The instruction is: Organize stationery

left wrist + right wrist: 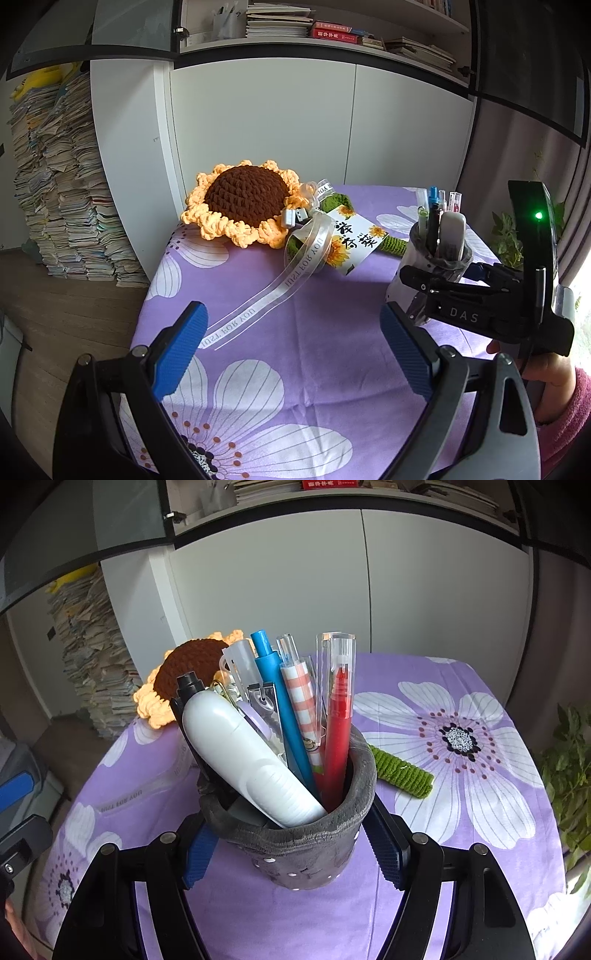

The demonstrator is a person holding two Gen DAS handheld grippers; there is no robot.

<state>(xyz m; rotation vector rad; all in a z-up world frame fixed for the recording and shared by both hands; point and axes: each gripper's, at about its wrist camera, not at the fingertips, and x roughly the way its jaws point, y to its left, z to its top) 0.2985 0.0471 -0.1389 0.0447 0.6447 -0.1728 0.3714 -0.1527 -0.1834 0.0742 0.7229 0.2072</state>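
Observation:
A grey, soft-sided pen holder [295, 845] stands on the purple flowered tablecloth [461, 812], and my right gripper [291, 853] is shut on it, one blue pad pressing each side. Inside it stand a fat white tool [251, 760], a blue pen [277, 686], a pink checked pen [303, 701], a red pen under a clear cap [338, 738] and other pieces. In the left wrist view the pen holder [441, 258] and the right gripper [439, 275] sit at the right. My left gripper [293, 350] is open over bare cloth with nothing between its pads.
A crochet sunflower [243, 201] with a green stem [402, 773], a printed card [351, 240] and a clear ribbon [266, 291] lies at the back of the table. White cupboard doors [266, 122] rise behind. Stacked papers [70, 192] stand left, a plant [569, 782] right.

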